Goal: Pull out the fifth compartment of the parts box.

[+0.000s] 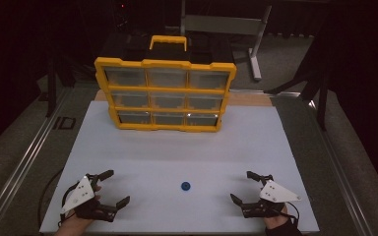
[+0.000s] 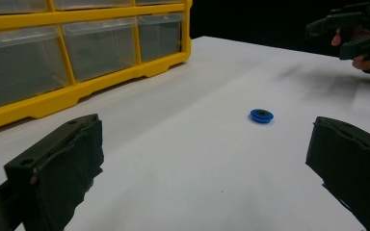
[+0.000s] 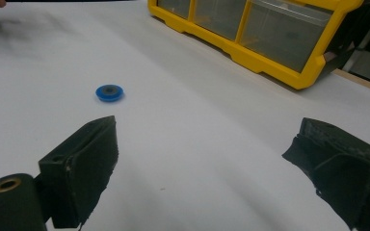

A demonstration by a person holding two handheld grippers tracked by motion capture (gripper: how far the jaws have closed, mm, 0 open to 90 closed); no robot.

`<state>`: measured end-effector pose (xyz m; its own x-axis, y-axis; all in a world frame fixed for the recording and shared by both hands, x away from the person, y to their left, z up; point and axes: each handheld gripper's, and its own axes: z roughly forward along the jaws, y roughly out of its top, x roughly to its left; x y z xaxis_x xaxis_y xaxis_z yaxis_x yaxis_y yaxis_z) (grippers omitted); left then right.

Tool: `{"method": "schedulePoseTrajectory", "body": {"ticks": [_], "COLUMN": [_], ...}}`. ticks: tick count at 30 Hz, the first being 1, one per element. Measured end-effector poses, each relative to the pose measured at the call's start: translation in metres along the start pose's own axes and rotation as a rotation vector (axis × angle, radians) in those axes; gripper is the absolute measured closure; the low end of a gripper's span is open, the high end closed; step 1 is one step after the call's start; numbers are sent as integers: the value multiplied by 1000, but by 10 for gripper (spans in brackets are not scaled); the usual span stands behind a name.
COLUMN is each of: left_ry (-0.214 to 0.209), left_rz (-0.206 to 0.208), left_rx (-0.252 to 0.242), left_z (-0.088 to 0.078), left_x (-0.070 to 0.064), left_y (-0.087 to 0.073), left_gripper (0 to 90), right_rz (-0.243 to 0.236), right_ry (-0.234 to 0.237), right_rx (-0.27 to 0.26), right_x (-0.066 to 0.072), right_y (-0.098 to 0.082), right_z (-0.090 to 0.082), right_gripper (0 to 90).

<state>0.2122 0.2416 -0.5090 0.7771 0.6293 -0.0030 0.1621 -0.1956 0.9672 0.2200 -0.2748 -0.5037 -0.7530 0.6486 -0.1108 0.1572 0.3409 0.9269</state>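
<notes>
A small blue round part with a dark centre [image 1: 185,186] lies flat on the white table, near the front and between the two hands. It also lies ahead of the jaws as the blue part [image 2: 261,115] in the left gripper view and the blue part [image 3: 109,92] in the right gripper view. My left gripper [image 1: 115,188] rests at the front left, open, nothing between its jaws. My right gripper [image 1: 242,187] rests at the front right, open and empty too. A yellow drawer cabinet [image 1: 165,93] with clear drawers stands at the back of the table.
The white table [image 1: 256,142] spreads wide between the cabinet and the hands. Metal rails run along both sides of it. A grey stand [image 1: 256,49] is on the floor behind the cabinet. The far gripper [image 2: 361,33] sits at the upper right of the left gripper view.
</notes>
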Motion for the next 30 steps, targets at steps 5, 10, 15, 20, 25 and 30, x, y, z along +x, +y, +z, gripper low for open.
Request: {"method": "schedulePoseTrajectory", "body": {"ticks": [5,10,15,20,25,30], "left_ry": [1,-1,1,-10,-14,-8], "left_rz": [5,7,4,11,18,15], "left_rx": [4,2,1,5,7,-2], "left_z": [1,2,3,4,3,1], "left_x": [-2,-4,-4,-5,-6,-5], "left_y": [1,2,2,2,2,2], "left_gripper": [0,0,0,0,0,0], "right_rz": [12,19,30,44,36,73], "right_ry": [-3,19,24,24,16,22], "right_rx": [-4,-7,2,6,18,14], "right_x": [0,-2,-3,-2,1,7], "right_y": [-1,-1,0,4,8,17], "right_z": [1,-1,-2,-4,-4,-7], "right_gripper": [85,84,85,84,84,85]}}
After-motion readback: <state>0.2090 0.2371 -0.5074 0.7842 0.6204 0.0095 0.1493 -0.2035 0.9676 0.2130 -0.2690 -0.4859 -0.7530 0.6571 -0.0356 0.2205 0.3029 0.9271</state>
